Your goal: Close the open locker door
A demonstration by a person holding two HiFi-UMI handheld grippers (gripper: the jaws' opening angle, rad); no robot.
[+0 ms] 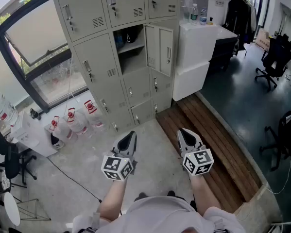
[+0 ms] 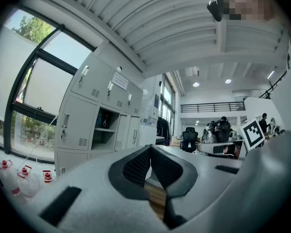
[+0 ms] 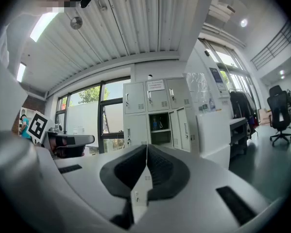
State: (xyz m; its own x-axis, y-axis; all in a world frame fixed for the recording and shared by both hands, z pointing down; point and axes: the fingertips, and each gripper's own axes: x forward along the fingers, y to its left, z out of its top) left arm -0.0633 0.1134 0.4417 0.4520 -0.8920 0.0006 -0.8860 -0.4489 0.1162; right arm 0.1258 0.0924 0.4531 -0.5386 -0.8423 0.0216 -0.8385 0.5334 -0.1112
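**Door open, grippers well short of it**

Locker door (image 1: 161, 50) stands swung out from the locker bank (image 1: 87, 13), middle row. Its hinge edge sits at the right side of the open compartment (image 1: 130, 50), and its free edge with the handle points right. Panel is a tall rectangle, long axis vertical. It's grey painted sheet metal with louvre slots and a slim upright handle, same as the doors around it.

Left gripper (image 1: 130, 136) and right gripper (image 1: 184, 132) are both well apart from the locker bank, held level and aimed toward it. The door lies ahead of both, slightly nearer the right gripper's line, so I'd take the right one for the push. Both pairs of jaws are clenched, ribbed black pads meeting at the tips with nothing between them.

Closing needs the free edge pushed left, back toward the compartment. A closed tip on flat metal should do it, but smooth paint may let it slide.

Floor in front of the locker bank is bare concrete, with a wooden plank strip (image 1: 208, 135) to its right.
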